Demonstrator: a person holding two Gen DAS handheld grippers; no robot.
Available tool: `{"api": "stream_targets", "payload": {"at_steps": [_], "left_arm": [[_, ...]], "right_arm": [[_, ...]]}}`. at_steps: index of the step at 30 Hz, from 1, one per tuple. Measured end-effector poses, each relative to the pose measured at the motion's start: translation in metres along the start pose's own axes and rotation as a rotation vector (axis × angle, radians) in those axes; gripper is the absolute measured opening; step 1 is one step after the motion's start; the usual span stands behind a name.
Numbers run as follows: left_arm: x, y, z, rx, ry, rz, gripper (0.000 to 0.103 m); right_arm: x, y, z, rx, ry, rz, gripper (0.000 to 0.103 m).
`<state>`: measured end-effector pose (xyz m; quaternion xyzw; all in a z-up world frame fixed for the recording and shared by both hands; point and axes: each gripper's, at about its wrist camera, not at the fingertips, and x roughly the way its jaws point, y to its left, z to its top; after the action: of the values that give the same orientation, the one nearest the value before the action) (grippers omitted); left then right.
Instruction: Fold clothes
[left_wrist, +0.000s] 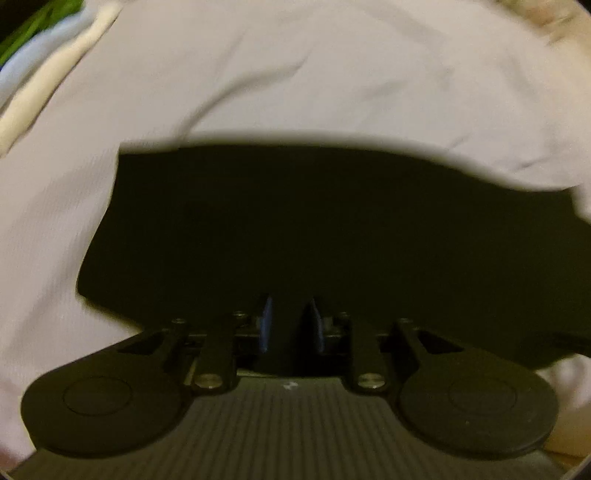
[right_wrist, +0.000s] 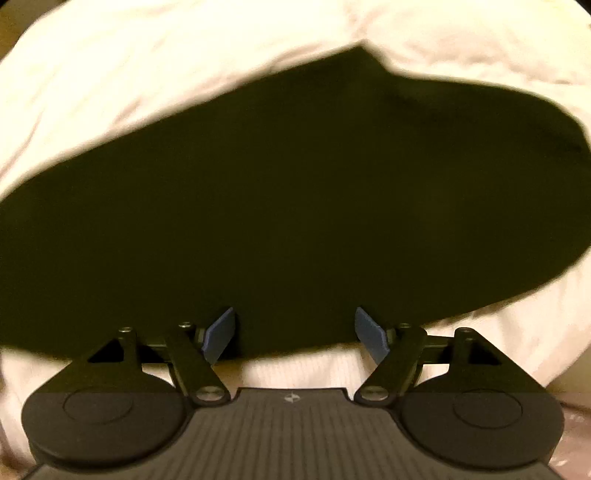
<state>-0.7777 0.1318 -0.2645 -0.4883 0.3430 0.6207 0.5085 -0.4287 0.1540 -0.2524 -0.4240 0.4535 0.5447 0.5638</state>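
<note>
Both cams sit just behind their own fingers, looking forward and down, very close to the cloth. Left wrist: black garment (left_wrist: 295, 229) on white sheet (left_wrist: 258, 74). Right wrist: same garment (right_wrist: 280, 206), same sheet (right_wrist: 147, 66). Overlap: those two.

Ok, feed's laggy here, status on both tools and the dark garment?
Left tool narrowed around black garment, grip unconfirmed. Right tool open at its edge. White bedding beneath. Nothing blocking.

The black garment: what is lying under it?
Under the flat black fabric garment lies a white, wrinkled bed sheet, visible all around its edges in both views. The sheet directly beneath is covered, so anything hidden there cannot be seen.
</note>
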Motion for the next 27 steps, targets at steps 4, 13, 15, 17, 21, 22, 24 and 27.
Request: {"api": "stream_targets", "payload": {"at_steps": [4,13,15,17,21,22,24,27], "left_arm": [[-0.036,-0.027,0.011,0.037,-0.02,0.123,0.037],[-0.135,-0.127,-0.014,0.095,-0.122,0.116,0.071],[-0.147,-0.144,-0.021,0.114,-0.119,0.111,0.071],[-0.161,-0.158,-0.03,0.137,-0.119,0.103,0.072],[-0.189,-0.175,-0.039,0.181,-0.157,0.087,0.077],[-0.195,-0.177,-0.04,0.192,-0.168,0.08,0.077],[-0.206,-0.177,-0.041,0.214,-0.188,0.067,0.081],[-0.22,-0.172,-0.044,0.241,-0.203,0.045,0.081]], "right_arm": [[-0.024,-0.017,-0.002,-0.004,-0.03,0.043,0.087],[-0.109,-0.114,-0.005,0.071,-0.115,0.136,0.089],[-0.123,-0.128,-0.011,0.088,-0.132,0.148,0.089],[-0.135,-0.137,-0.021,0.097,-0.139,0.142,0.089],[-0.163,-0.139,-0.041,0.097,-0.163,0.109,0.089],[-0.171,-0.137,-0.047,0.097,-0.172,0.1,0.089],[-0.184,-0.134,-0.057,0.103,-0.188,0.084,0.089],[-0.192,-0.13,-0.063,0.13,-0.205,0.066,0.089]]}}
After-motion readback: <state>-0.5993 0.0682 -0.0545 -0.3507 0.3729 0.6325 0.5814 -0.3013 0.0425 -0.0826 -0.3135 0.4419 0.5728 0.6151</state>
